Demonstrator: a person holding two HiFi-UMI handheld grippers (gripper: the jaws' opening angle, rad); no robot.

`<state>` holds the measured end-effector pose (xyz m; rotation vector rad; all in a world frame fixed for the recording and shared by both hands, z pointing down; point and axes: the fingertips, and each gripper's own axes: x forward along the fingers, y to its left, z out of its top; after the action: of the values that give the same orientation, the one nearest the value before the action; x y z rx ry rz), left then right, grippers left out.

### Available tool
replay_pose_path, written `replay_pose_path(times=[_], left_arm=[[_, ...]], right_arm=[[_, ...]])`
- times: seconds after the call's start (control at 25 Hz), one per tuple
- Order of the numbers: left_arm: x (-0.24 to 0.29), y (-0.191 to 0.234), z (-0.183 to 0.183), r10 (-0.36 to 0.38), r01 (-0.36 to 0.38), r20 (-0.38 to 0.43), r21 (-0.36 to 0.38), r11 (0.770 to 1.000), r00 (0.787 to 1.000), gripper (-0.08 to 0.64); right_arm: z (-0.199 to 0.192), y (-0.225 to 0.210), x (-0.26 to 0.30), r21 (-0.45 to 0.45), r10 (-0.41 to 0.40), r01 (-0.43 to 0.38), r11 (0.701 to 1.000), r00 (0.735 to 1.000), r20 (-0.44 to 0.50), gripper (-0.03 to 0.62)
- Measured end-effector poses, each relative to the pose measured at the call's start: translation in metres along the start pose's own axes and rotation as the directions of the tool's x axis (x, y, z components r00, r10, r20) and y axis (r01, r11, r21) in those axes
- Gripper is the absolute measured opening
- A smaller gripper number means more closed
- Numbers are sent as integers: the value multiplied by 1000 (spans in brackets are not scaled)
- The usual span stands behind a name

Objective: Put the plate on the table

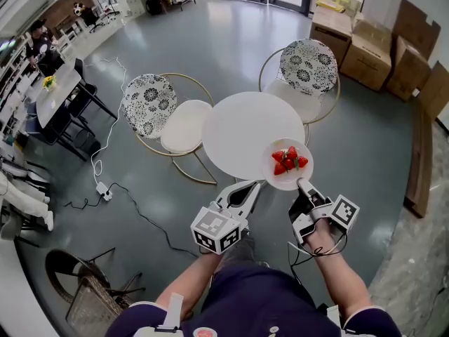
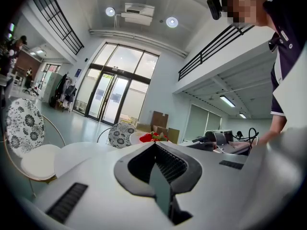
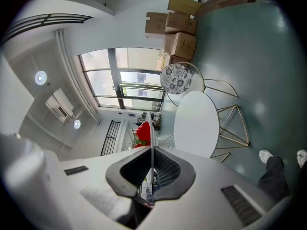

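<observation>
A white plate (image 1: 287, 164) with red strawberries (image 1: 289, 160) hangs over the near right edge of the round white table (image 1: 242, 128). My right gripper (image 1: 302, 183) is shut on the plate's near rim. In the right gripper view the plate (image 3: 151, 138) shows edge-on between the jaws, strawberries (image 3: 143, 132) to its left and the table (image 3: 196, 123) beyond. I cannot tell whether the plate touches the table. My left gripper (image 1: 254, 185) is shut with nothing in it, just short of the table's front edge. From the left gripper view the strawberries (image 2: 152, 137) show past the table (image 2: 79, 155).
Two chairs with patterned backs stand at the table, one at the left (image 1: 149, 104) and one behind (image 1: 309, 65). Cardboard boxes (image 1: 372, 55) are stacked at the back right. A cable (image 1: 140, 213) runs over the grey floor at the left. A black table (image 1: 59, 93) stands far left.
</observation>
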<state>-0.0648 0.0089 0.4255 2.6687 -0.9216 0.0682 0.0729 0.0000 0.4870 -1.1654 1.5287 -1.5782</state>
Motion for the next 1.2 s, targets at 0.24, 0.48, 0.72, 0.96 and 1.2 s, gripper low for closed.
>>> replay_pose_path(times=[0.24, 0.48, 0.72, 0.96, 1.2], left_arm=[[23, 36, 7, -23, 23, -27, -5, 1000, 999, 5], [47, 79, 19, -60, 59, -55, -16, 998, 997, 5], [66, 104, 21, -100, 98, -78, -22, 995, 992, 5], [82, 120, 13, -109, 105, -103, -43, 994, 989, 5], [103, 128, 6, -76, 72, -126, -40, 997, 989, 5]], right_arm=[[11, 7, 35, -11, -19, 19, 1000, 999, 29, 17], [22, 15, 80, -7, -47, 47, 999, 997, 69, 17], [33, 15, 105, -10, -55, 57, 998, 992, 112, 17], [49, -2, 121, -24, -93, 96, 995, 988, 120, 17], [80, -30, 135, -41, -146, 151, 988, 984, 105, 17]])
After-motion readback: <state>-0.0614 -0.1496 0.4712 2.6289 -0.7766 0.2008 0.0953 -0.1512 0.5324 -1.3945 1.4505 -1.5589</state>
